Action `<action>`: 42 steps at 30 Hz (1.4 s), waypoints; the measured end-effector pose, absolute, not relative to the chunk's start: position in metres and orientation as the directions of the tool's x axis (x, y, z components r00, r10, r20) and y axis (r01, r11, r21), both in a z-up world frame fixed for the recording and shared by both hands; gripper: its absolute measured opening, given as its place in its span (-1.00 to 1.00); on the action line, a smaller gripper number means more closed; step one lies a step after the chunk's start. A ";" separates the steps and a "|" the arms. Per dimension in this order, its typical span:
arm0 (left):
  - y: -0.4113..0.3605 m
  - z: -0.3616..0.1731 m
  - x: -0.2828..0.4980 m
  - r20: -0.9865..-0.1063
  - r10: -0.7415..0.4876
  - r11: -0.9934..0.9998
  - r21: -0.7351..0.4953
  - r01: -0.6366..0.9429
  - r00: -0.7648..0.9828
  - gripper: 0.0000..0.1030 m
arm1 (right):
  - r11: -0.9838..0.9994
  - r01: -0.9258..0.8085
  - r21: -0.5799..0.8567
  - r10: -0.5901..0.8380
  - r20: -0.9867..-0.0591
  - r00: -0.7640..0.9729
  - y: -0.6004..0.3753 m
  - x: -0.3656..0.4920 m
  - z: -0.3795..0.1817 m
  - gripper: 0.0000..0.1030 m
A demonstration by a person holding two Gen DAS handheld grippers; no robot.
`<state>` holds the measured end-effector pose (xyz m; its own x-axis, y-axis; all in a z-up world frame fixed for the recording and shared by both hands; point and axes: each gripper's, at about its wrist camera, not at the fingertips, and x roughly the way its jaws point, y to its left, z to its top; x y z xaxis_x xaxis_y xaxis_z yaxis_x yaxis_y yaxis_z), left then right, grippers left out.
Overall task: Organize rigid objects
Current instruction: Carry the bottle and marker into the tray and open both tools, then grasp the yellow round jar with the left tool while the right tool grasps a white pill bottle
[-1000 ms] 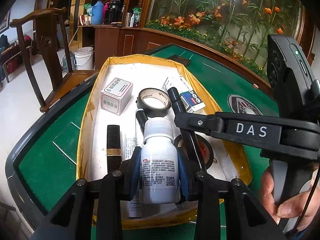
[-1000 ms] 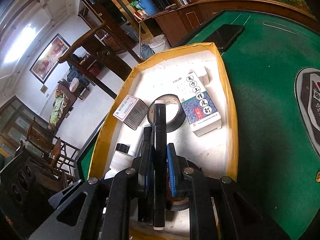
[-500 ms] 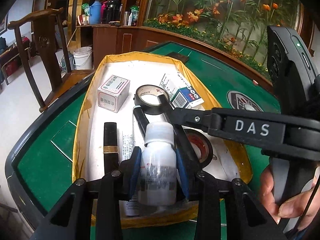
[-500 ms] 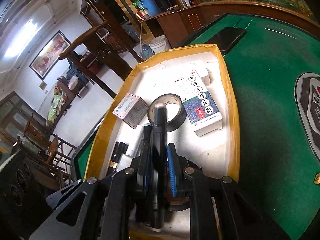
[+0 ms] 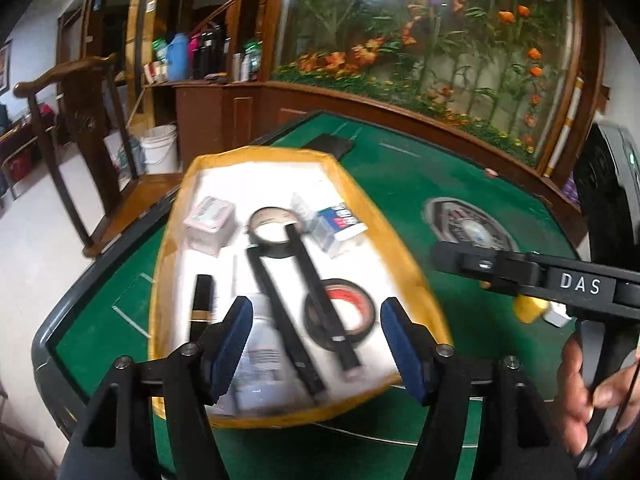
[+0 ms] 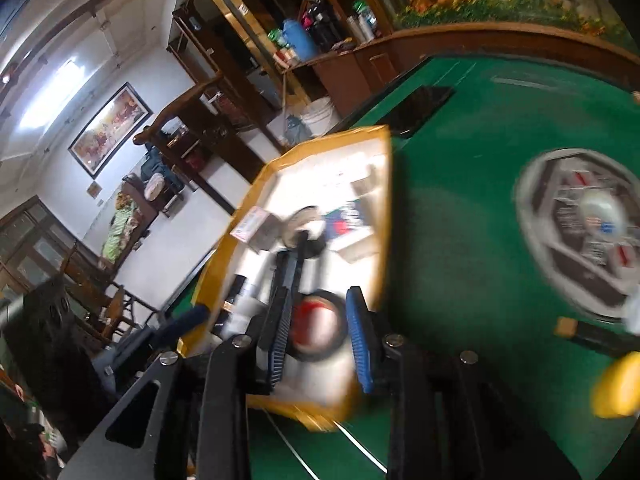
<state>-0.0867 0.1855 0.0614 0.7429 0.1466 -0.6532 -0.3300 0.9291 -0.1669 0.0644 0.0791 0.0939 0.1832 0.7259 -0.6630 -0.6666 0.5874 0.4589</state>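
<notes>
Left gripper (image 5: pixel 316 344): fingers now spread wide and empty; 0.5 s ago they were clamped on the white bottle (image 5: pixel 262 354). The bottle lies in the tray (image 5: pixel 416 276) near its front edge, just inside the left finger pad (image 5: pixel 234 340); motion blur hides whether pad and bottle touch. To the bottle's left lies a black tube (image 5: pixel 202 304) with a gold band. To its right lie two long black sticks (image 5: pixel 316 280), side by side; the right one crosses the red-cored tape roll (image 5: pixel 340 314), and both far ends reach the black tape roll (image 5: pixel 274 232). 0.5 s ago the right gripper held one stick. A pink-white box (image 5: pixel 210 224) sits at far left, a blue-white box (image 5: pixel 340 224) at far right. Right gripper (image 6: pixel 320 338): fingers now apart, nothing between them, with the red tape roll (image 6: pixel 316 326) showing in the gap. Right view heavily blurred and tilted over the green table (image 6: pixel 460 240).
</notes>
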 end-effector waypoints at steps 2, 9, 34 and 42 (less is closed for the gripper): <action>0.172 0.066 -0.086 -0.645 0.115 0.940 -0.175 -0.292 0.756 0.37 | 0.611 -0.650 0.452 0.721 -0.657 0.221 0.048 0.068 0.099 -0.45; 0.103 0.065 -0.071 -0.641 -0.025 0.979 -0.170 -0.110 0.767 0.54 | 0.818 -0.462 0.344 0.566 -0.627 0.535 -0.095 0.090 0.118 -0.16; 0.015 0.036 -0.046 -0.727 -0.137 0.990 -0.087 0.107 0.673 0.67 | 0.716 -0.482 0.506 0.686 -0.639 0.348 -0.119 0.104 0.090 -0.33; -0.015 0.047 0.016 -0.741 -0.135 0.989 -0.057 0.139 0.658 0.68 | 0.759 -0.382 0.528 0.650 -0.579 0.492 -0.155 0.105 0.110 -0.33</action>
